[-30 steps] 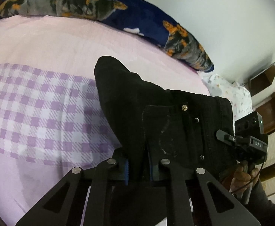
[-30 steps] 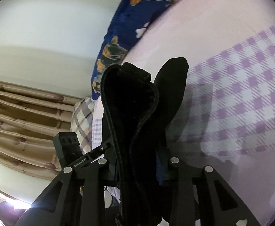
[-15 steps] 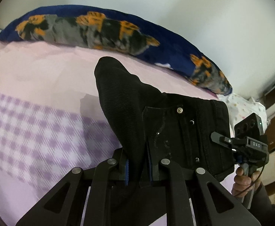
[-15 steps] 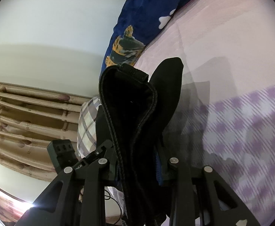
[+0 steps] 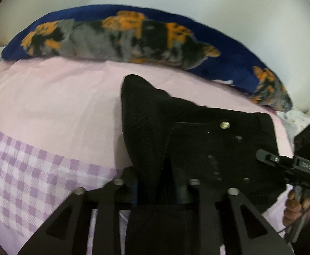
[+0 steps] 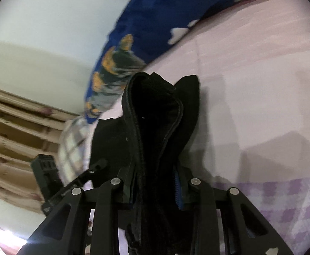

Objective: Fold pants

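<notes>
Left gripper (image 5: 157, 191) clamped on a bunched edge of the black pants (image 5: 197, 144); right gripper (image 6: 157, 191) likewise clamped on a thick gather of the same garment (image 6: 155, 127), its rolled, stitched edge standing up between the jaws. The pants hang lifted between the two tools above the bed sheet (image 5: 59, 106), waist region stretched toward the right gripper (image 5: 290, 165) seen at the frame edge, with the person's hand (image 5: 293, 208) beneath it. Judged stage: early to middle, since the cloth is raised and gathered, not laid flat, and no finished fold lies on the bed. Materials: heavy matte black weave with metal rivets and a button (image 5: 225, 125); smooth pink sheet with a lilac gingham band (image 5: 27, 170); plush navy bolster (image 5: 133, 38) printed orange and grey along the wall.
</notes>
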`<action>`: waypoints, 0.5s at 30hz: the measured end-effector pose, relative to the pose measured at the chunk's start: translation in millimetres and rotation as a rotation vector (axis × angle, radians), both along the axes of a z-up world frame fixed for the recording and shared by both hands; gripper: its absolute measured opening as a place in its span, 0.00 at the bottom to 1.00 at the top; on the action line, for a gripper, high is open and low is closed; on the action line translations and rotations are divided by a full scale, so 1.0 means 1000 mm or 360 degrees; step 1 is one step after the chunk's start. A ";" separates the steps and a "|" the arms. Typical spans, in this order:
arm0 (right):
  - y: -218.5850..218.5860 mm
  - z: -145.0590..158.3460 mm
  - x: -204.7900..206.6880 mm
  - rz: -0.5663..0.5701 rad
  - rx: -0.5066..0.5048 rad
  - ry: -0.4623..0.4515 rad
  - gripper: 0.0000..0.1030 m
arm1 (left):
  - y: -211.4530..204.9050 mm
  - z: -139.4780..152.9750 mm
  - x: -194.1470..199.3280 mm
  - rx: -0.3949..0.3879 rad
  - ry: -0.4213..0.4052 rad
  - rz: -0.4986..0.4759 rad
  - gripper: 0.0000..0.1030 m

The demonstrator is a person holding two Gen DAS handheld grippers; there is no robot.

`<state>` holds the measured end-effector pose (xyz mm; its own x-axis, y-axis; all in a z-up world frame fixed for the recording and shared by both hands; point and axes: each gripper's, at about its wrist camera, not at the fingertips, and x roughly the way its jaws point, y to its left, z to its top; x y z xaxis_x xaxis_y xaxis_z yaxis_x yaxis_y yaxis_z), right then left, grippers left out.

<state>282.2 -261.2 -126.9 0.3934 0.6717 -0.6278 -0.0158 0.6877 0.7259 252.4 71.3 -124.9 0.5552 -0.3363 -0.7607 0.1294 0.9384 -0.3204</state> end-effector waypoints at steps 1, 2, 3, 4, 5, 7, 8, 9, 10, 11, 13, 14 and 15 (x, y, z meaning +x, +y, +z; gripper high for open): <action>0.000 -0.002 -0.001 -0.0011 -0.0040 -0.0001 0.32 | 0.001 -0.005 0.001 0.0009 0.0007 0.0006 0.36; 0.001 -0.004 -0.002 -0.0019 -0.0085 -0.0009 0.34 | 0.000 -0.009 0.001 0.0024 0.0006 0.0010 0.40; 0.002 -0.004 -0.002 -0.0026 -0.0125 -0.0014 0.41 | -0.001 -0.012 0.000 0.0051 -0.0003 0.0014 0.41; 0.003 -0.004 -0.003 -0.0023 -0.0150 -0.0027 0.43 | -0.003 -0.015 -0.001 0.0072 -0.0013 0.0016 0.44; 0.004 -0.004 -0.004 -0.0021 -0.0163 -0.0037 0.43 | -0.004 -0.016 -0.001 0.0096 -0.0025 0.0023 0.48; 0.005 -0.003 -0.004 -0.0027 -0.0183 -0.0039 0.43 | -0.005 -0.017 -0.003 0.0137 -0.0042 0.0052 0.53; 0.005 -0.002 -0.004 -0.0032 -0.0193 -0.0035 0.43 | -0.005 -0.018 -0.003 0.0142 -0.0046 0.0059 0.54; 0.006 -0.002 -0.004 -0.0035 -0.0206 -0.0033 0.43 | -0.005 -0.018 -0.004 0.0147 -0.0049 0.0067 0.55; 0.006 -0.002 -0.004 -0.0038 -0.0223 -0.0032 0.44 | -0.004 -0.018 -0.006 0.0157 -0.0045 0.0079 0.57; 0.007 -0.001 -0.005 -0.0038 -0.0249 -0.0036 0.45 | -0.004 -0.018 -0.008 0.0162 -0.0042 0.0089 0.57; 0.009 0.001 -0.008 -0.0034 -0.0298 -0.0043 0.47 | -0.006 -0.017 -0.014 0.0179 -0.0030 0.0107 0.58; 0.010 0.001 -0.011 -0.0032 -0.0317 -0.0045 0.48 | -0.008 -0.016 -0.017 0.0187 -0.0030 0.0108 0.59; 0.009 0.002 -0.014 -0.0031 -0.0331 -0.0046 0.49 | -0.010 -0.016 -0.022 0.0202 -0.0032 0.0109 0.59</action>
<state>267.8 -251.9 -125.3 0.4247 0.5207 -0.7406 -0.0197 0.8231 0.5675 230.1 61.3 -141.1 0.5890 -0.1988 -0.7833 0.0687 0.9781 -0.1966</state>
